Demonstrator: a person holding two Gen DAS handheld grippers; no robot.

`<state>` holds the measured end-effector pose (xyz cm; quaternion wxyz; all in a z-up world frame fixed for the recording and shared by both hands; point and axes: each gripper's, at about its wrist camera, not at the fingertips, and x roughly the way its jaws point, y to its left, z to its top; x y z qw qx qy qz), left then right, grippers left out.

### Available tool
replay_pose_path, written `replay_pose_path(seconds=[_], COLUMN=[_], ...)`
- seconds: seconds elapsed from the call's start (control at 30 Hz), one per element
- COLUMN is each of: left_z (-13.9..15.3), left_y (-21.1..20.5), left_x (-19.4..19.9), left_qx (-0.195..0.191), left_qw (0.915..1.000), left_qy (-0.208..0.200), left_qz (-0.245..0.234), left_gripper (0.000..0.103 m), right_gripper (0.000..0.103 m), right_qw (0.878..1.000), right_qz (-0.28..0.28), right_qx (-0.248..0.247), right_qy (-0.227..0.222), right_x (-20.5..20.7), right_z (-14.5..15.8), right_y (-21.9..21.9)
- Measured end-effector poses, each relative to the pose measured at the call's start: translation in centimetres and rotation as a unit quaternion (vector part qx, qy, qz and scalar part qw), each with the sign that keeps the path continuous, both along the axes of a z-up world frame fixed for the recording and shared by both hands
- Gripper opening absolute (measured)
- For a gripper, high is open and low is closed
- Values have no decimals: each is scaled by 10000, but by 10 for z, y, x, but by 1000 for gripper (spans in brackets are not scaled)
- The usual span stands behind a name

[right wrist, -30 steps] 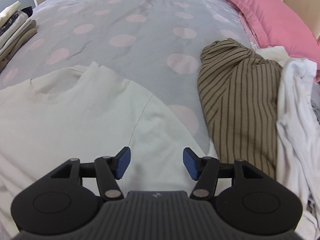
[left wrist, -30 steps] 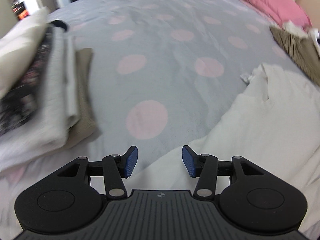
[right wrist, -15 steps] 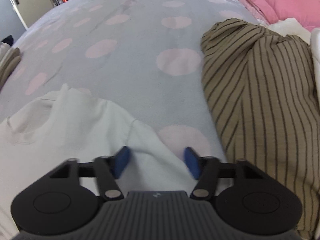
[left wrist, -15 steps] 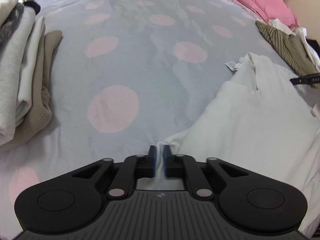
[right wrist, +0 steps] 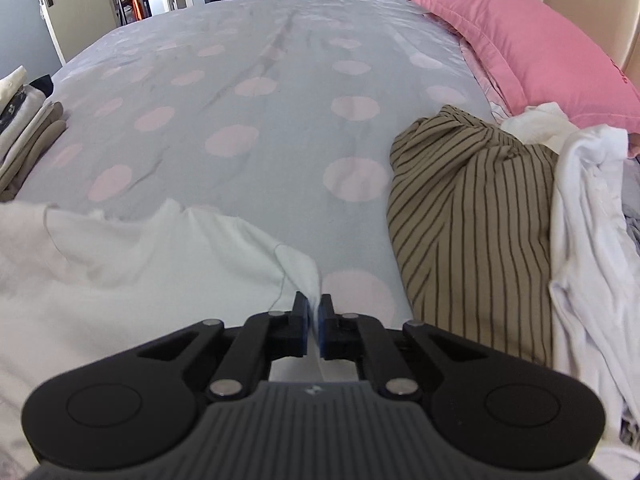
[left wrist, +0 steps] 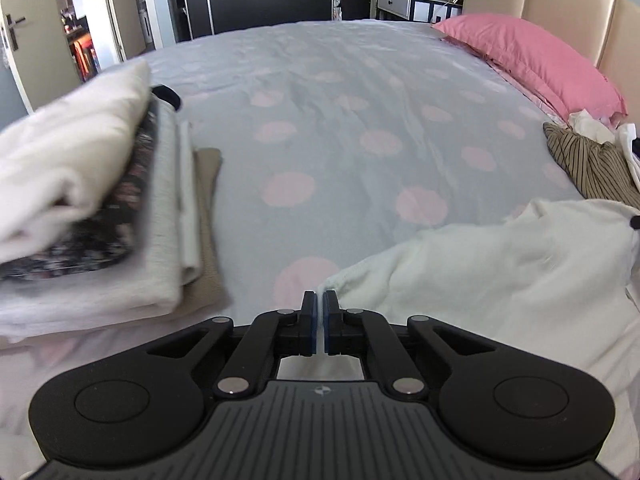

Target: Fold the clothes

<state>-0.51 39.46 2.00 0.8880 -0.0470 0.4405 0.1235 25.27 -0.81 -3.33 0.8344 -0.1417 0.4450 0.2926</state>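
Note:
A white shirt (left wrist: 480,280) lies spread on the grey bedspread with pink dots (left wrist: 340,128). My left gripper (left wrist: 321,304) is shut on the shirt's left edge, and a thin strip of white cloth shows between its blue pads. In the right wrist view the same shirt (right wrist: 140,264) rises in a peak to my right gripper (right wrist: 315,308). That gripper's jaws are closing, with the shirt's right edge pinched between the pads. Both held edges are lifted off the bed.
A stack of folded clothes (left wrist: 100,208) sits on the bed left of the shirt. To the right lie a brown striped garment (right wrist: 460,220) and a heap of white clothes (right wrist: 588,220). A pink pillow (right wrist: 520,48) rests by the headboard.
Both grippers went from open over the shirt to shut on its edges, then rose. The pinched cloth now lifts off the bed.

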Motion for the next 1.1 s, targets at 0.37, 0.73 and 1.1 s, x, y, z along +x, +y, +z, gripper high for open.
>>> replay_pose_path(seconds=[0.37, 0.73, 1.1], left_z=[-14, -43, 1], left_y=[-25, -48, -45], left_x=[-90, -106, -98], left_qx=[-624, -311, -673], left_qw=[9928, 9852, 9946], left_qy=[914, 1473, 211], left_qz=[-467, -821, -762], left_gripper=[1, 3, 29], right_gripper=[5, 23, 43], right_qw=[9931, 9896, 9966], right_qz=[224, 413, 294], right_qx=[-485, -477, 468], right_qy=[1044, 1293, 609], right_x=[-82, -103, -103], right_z=[-15, -29, 20], right_y=[-58, -75, -75])
